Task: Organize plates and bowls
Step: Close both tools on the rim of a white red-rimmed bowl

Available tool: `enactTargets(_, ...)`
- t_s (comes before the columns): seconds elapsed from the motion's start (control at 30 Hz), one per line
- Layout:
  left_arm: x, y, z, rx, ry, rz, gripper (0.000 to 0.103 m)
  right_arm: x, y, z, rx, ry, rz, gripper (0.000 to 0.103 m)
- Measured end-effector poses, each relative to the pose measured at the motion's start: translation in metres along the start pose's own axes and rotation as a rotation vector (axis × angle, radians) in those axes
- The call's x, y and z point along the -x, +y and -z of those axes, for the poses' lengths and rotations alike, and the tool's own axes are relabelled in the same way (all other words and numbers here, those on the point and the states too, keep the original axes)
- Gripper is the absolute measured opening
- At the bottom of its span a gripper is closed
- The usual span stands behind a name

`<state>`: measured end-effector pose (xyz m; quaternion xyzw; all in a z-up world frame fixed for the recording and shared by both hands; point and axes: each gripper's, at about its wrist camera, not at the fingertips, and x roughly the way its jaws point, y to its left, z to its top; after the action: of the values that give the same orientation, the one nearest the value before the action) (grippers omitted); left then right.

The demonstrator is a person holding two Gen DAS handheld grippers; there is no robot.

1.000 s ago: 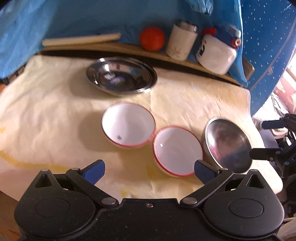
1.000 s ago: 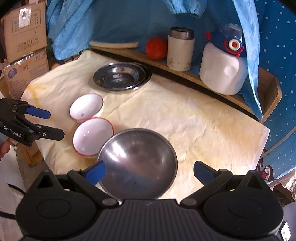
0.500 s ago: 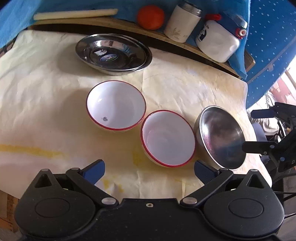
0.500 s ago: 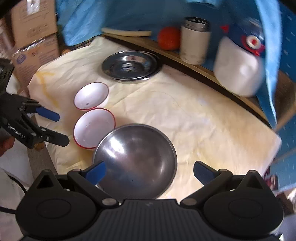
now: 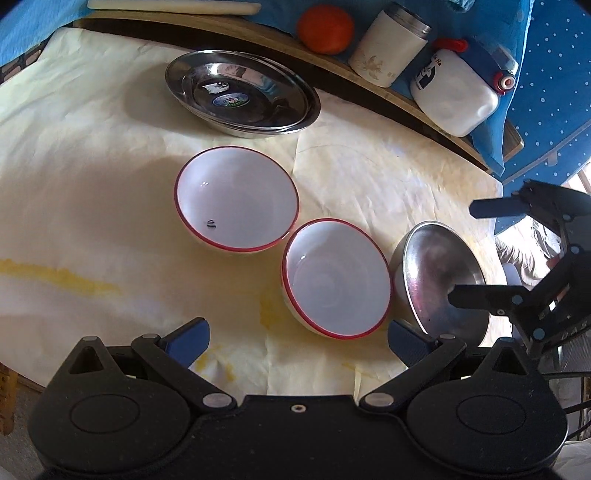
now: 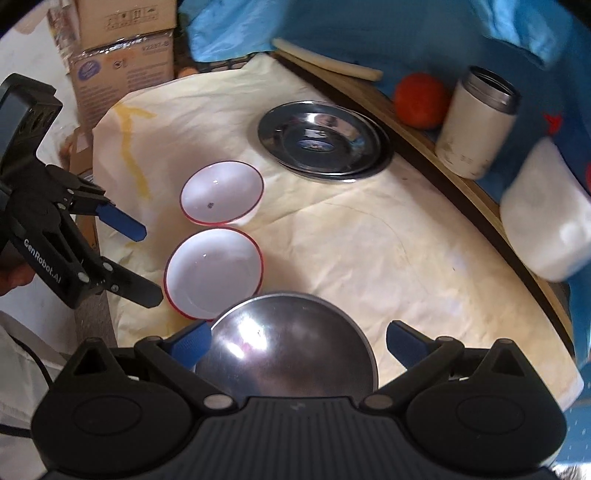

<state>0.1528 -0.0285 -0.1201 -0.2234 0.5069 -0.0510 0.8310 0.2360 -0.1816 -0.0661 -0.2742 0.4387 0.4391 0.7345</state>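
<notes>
Two white bowls with red rims sit side by side on the cream cloth: the far one (image 5: 236,212) (image 6: 221,194) and the near one (image 5: 336,288) (image 6: 214,271). A steel bowl (image 5: 439,280) (image 6: 291,343) stands right of them. Stacked steel plates (image 5: 242,98) (image 6: 325,142) lie at the back. My left gripper (image 5: 295,338) is open, hovering just in front of the near white bowl. My right gripper (image 6: 295,341) is open with the steel bowl between its fingers, not clamped.
On a wooden ledge at the back stand an orange ball (image 5: 325,29), a cream flask (image 5: 388,48) and a white jug (image 5: 458,99). Cardboard boxes (image 6: 122,51) stand beyond the table's left edge. Blue fabric hangs behind. The table edge lies close under both grippers.
Both grippers have moved closer and lower toward the bowls. The right one now has the steel bowl between its open fingers. The bowls and plates have not moved.
</notes>
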Motion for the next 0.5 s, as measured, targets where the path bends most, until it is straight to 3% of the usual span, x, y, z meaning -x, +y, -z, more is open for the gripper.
enactTargets(0.33,-0.001,0.005,0.001,0.045,-0.010,0.017,0.101,-0.033,-0.010,-0.036,0.111,0.052,-0.088,0.102)
enactTargets(0.5,-0.004,0.004,0.002,0.051,0.000,0.031,0.093,-0.051,-0.010,-0.048,0.128,0.095,-0.126,0.092)
